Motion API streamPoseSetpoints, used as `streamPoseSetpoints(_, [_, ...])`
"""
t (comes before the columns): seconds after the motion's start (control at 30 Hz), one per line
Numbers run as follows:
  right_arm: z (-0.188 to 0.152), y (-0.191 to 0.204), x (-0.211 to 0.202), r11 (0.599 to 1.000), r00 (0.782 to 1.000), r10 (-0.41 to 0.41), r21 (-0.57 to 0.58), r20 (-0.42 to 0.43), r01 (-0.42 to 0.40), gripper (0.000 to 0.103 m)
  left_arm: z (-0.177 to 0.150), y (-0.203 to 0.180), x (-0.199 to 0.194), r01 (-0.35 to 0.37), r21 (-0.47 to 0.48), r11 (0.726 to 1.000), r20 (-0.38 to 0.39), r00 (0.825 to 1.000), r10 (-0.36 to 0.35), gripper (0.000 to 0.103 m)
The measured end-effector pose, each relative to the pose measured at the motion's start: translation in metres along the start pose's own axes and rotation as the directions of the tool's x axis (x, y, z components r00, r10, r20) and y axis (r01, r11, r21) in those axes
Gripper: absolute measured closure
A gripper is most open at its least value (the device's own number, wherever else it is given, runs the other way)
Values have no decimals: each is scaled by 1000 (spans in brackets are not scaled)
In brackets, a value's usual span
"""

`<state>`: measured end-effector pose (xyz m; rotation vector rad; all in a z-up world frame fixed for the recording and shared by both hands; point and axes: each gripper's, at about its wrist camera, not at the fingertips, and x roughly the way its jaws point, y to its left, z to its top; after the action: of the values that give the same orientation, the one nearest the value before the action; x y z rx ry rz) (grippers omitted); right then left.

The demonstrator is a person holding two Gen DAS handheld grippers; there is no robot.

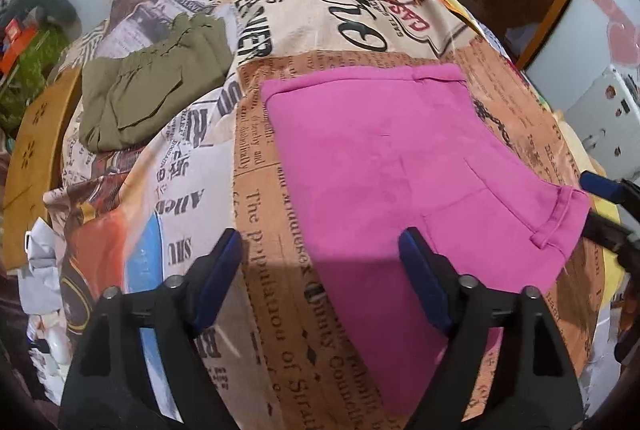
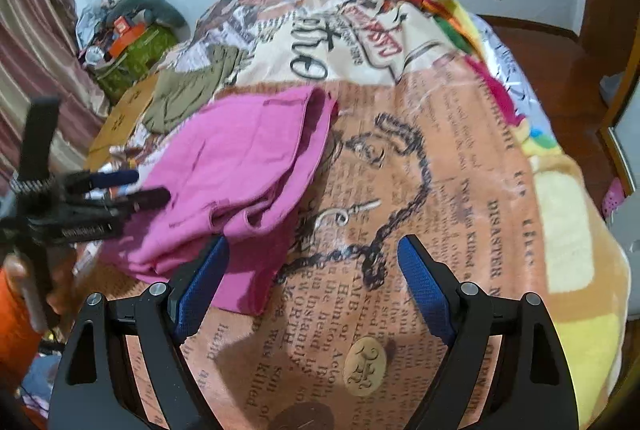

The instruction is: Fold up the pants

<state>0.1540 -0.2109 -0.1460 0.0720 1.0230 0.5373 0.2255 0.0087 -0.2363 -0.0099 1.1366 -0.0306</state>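
Pink pants (image 1: 384, 165) lie folded flat on a newspaper-print blanket (image 1: 272, 254) on a bed; they also show in the right wrist view (image 2: 240, 165). My left gripper (image 1: 320, 250) is open and empty, hovering over the pants' near left edge. It shows from the side in the right wrist view (image 2: 148, 185). My right gripper (image 2: 312, 254) is open and empty, just right of the pants' near corner; its fingertips (image 1: 600, 185) show at the right edge of the left wrist view.
Folded olive-green pants (image 1: 156, 85) lie at the far left of the bed, also in the right wrist view (image 2: 188, 89). A wooden board (image 1: 36, 149) sits left of the bed. A cluttered pile (image 2: 128, 29) stands by the wall. A striped curtain (image 2: 36, 41) hangs left.
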Motion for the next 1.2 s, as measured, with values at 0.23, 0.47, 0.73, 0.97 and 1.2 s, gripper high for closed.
streamPoseSetpoints(0.23, [20, 17, -8, 1000, 998, 21, -19, 58, -20, 19, 1, -1, 0, 11, 11, 1000, 1, 1000, -11, 19])
streamPoseSetpoints(0.47, [20, 32, 23, 997, 1000, 24, -69, 7, -24, 19, 13, 3, -8, 20, 31, 999, 7, 1000, -20, 19])
streamPoseSetpoints(0.73, [1, 17, 47, 998, 995, 60, 6, -75, -60, 19, 62, 19, -9, -69, 40, 997, 79, 995, 66, 19])
streamPoseSetpoints(0.97, [-3, 15, 45, 996, 994, 85, 23, -74, -84, 19, 111, 25, 37, -128, 69, 989, 12, 992, 128, 19])
streamPoseSetpoints(1.2, [-4, 13, 46, 995, 992, 100, 34, -79, -98, 19, 123, 24, 97, -150, 112, 982, -126, 978, 164, 19])
